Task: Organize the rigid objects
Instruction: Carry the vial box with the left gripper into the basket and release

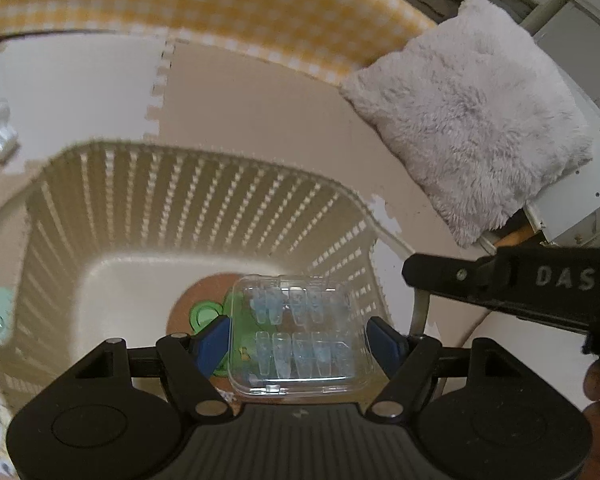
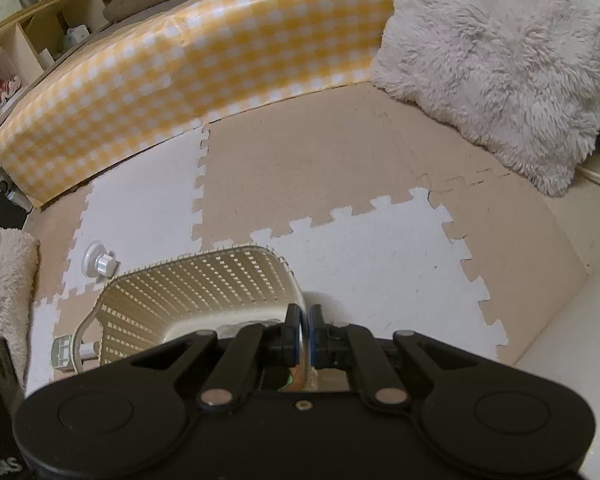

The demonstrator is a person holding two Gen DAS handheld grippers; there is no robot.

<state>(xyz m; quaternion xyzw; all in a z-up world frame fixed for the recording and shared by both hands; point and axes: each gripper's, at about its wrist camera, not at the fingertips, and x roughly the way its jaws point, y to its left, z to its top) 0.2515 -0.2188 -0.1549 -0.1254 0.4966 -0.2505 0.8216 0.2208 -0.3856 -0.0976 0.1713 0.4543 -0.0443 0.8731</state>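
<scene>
Above the basket (image 1: 204,184), we are observing the left gripper (image 1: 298,338) clamping a clear plastic case (image 1: 300,332) between its blue pads. At the basket's right rim, the right gripper (image 2: 305,334) is pinching the basket's thin handle (image 2: 305,344), jaws nearly together.

The left gripper (image 1: 298,338) holds its blue pads wide and angled down, while the right gripper (image 2: 305,330) is pinched tight
</scene>
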